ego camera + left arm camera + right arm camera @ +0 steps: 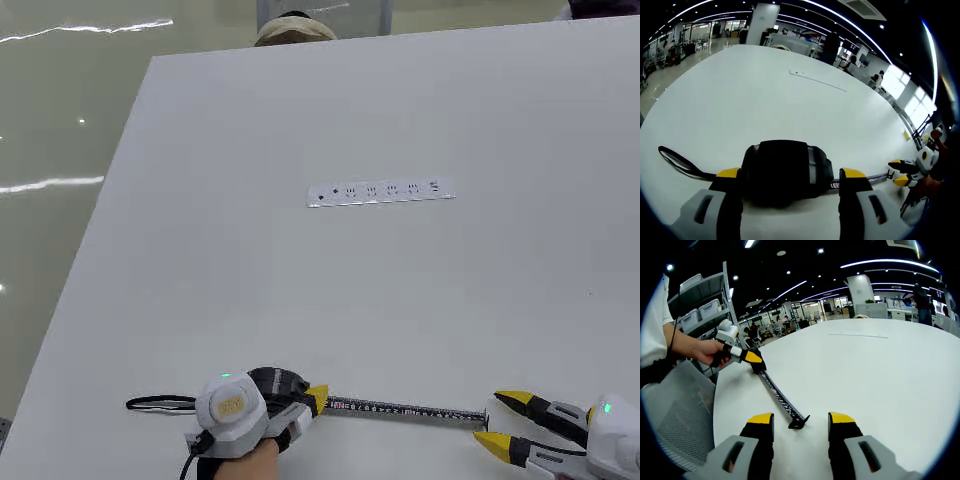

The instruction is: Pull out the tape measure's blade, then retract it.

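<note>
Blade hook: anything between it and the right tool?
Nothing visible. The hook lies on bare table right at the tips of the open right tool. The blade runs back to the case held in the left tool.

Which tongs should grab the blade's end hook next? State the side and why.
Right. The right tongs are open with the blade's end hook lying just ahead of them; the left tongs are shut on the tape measure case.
</note>
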Action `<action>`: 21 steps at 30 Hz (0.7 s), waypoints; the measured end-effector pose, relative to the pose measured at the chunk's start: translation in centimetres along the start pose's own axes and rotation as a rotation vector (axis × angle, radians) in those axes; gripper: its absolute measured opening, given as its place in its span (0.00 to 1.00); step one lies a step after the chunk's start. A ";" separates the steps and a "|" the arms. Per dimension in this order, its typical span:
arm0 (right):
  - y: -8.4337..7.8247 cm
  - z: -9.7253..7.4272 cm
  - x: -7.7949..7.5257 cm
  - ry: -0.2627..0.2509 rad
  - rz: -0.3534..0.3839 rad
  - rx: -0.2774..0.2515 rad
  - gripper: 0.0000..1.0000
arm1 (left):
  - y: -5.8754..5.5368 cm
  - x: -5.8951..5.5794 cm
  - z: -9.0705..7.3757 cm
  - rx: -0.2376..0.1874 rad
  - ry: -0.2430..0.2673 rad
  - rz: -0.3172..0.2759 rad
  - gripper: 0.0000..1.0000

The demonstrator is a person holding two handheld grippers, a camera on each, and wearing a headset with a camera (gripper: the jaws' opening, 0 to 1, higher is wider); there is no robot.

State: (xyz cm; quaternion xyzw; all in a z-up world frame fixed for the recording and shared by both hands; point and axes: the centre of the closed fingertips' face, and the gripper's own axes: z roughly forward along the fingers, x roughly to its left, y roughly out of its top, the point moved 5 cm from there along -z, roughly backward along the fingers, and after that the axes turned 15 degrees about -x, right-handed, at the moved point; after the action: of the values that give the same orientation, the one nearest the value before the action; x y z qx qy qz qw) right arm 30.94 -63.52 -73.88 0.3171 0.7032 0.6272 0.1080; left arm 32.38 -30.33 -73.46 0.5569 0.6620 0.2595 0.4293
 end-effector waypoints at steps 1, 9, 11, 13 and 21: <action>-0.1 0.0 0.0 0.001 0.001 0.001 0.43 | 0.0 0.0 0.0 0.001 0.003 0.000 0.76; 0.0 0.1 -0.1 0.005 0.002 -0.001 0.42 | 0.0 0.2 0.2 0.007 0.027 0.000 0.74; 0.0 0.1 0.0 0.006 0.002 -0.001 0.42 | 0.0 0.1 0.3 0.006 0.031 -0.006 0.74; 0.0 0.1 0.0 0.010 0.001 0.002 0.42 | 0.0 0.2 0.3 0.009 0.034 -0.001 0.73; -0.1 0.2 0.2 0.018 0.005 0.005 0.42 | 0.0 0.3 0.3 0.011 0.040 0.015 0.71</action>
State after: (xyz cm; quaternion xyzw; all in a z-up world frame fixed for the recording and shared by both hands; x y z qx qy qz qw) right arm 30.87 -63.27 -73.98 0.3137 0.7049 0.6284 0.0993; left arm 32.63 -30.05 -73.66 0.5589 0.6677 0.2702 0.4109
